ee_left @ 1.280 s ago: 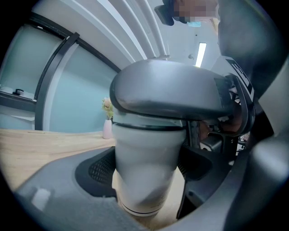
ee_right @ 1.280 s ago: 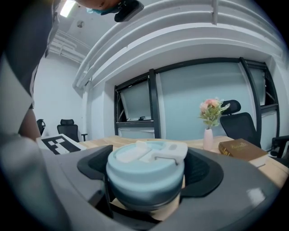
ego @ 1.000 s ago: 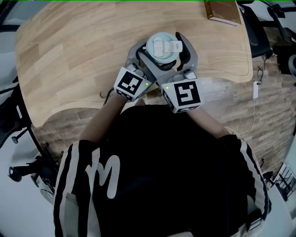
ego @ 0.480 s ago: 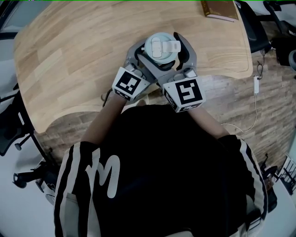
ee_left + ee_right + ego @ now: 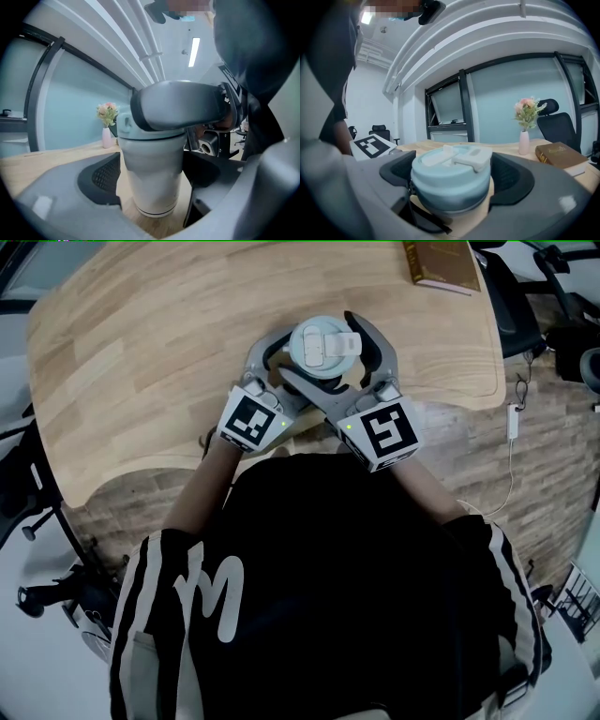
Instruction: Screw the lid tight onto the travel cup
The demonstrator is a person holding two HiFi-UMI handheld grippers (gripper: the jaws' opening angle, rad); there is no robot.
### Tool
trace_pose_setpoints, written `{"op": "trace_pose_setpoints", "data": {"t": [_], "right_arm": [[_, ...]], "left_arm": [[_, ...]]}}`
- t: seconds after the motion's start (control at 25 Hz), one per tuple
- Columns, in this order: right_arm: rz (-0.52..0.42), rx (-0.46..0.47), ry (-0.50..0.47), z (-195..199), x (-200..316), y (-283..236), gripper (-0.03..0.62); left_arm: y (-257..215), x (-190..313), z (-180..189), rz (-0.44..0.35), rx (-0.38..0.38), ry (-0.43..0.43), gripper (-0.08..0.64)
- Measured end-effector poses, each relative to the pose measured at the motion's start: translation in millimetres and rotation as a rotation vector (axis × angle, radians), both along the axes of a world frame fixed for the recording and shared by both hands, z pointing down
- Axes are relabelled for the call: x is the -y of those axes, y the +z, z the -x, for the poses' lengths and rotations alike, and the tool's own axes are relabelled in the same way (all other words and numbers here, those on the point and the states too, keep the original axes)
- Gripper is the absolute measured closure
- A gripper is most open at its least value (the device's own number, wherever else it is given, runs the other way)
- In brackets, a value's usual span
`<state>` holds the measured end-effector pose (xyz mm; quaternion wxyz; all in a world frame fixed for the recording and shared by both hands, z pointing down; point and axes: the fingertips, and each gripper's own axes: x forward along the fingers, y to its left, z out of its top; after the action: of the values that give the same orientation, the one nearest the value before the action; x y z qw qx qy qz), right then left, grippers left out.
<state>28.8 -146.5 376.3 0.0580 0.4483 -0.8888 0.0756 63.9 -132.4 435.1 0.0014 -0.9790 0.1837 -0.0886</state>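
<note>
The travel cup stands upright near the front edge of the wooden table. Its pale blue lid, with a white flip tab, sits on top. My left gripper reaches in from the left, and its jaws are shut on the white cup body, low down. From the right, my right gripper crosses above it, jaws shut on the lid, a dark pad pressing each side. In the left gripper view, a grey finger of the right gripper lies across the cup's top.
A brown book lies at the table's far right edge and shows again in the right gripper view. A small vase of flowers stands further back. A black office chair is behind the table. A cable hangs off the right side.
The two marker cubes have spread apart: the left one moved left and the right one swung slightly right, turning around the lid. The cup stays where it was.
</note>
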Motion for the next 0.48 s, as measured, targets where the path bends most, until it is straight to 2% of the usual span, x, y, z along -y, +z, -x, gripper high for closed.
{"op": "trace_pose_setpoints", "data": {"t": [0.28, 0.48], "right_arm": [[-0.008, 0.023, -0.084, 1, -1, -13, 0.117], [0.005, 0.024, -0.142, 0, -4, -13, 0.112]], "left_arm": [[-18, -1, 8, -0.023, 0.001, -0.018, 0.143], [-23, -4, 13, 0.009, -0.036, -0.026, 0.143]]}}
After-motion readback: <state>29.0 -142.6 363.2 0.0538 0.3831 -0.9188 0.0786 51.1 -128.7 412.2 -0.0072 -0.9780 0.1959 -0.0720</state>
